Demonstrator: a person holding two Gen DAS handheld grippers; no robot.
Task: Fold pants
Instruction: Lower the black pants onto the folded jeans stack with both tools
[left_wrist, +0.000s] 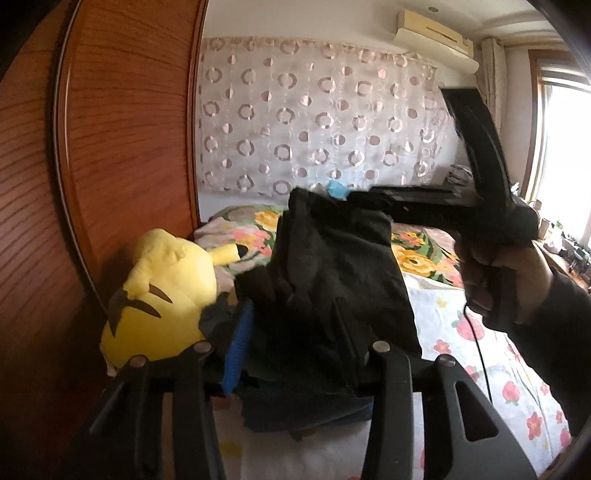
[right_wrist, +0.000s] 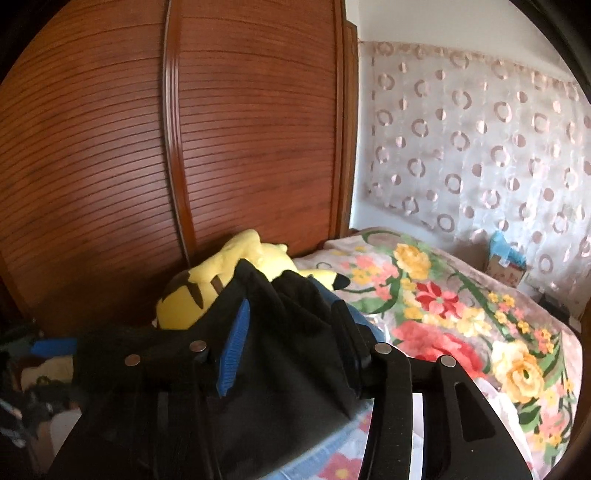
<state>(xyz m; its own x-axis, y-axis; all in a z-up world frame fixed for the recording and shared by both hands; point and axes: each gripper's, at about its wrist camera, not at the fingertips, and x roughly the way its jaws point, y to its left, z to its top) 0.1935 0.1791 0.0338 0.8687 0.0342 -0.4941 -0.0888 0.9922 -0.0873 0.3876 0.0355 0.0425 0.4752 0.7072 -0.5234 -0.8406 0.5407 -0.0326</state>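
Note:
The black pants (left_wrist: 328, 280) hang bunched above the bed, held up by both grippers. My left gripper (left_wrist: 295, 354) is shut on one part of the cloth, with a blue finger pad (left_wrist: 238, 350) showing against it. In the left wrist view the right gripper (left_wrist: 343, 195) comes in from the right in a person's hand and pinches the top of the pants. In the right wrist view the pants (right_wrist: 280, 350) drape over my right gripper (right_wrist: 291, 347), which is shut on them; a blue pad (right_wrist: 232, 350) shows in the folds.
A yellow plush toy (left_wrist: 162, 291) lies on the bed against the brown slatted wardrobe (right_wrist: 184, 147). A floral blanket (right_wrist: 461, 314) covers the far part of the bed, a strawberry-print sheet (left_wrist: 517, 387) the near part. A sheer curtain (left_wrist: 314, 110) hangs behind.

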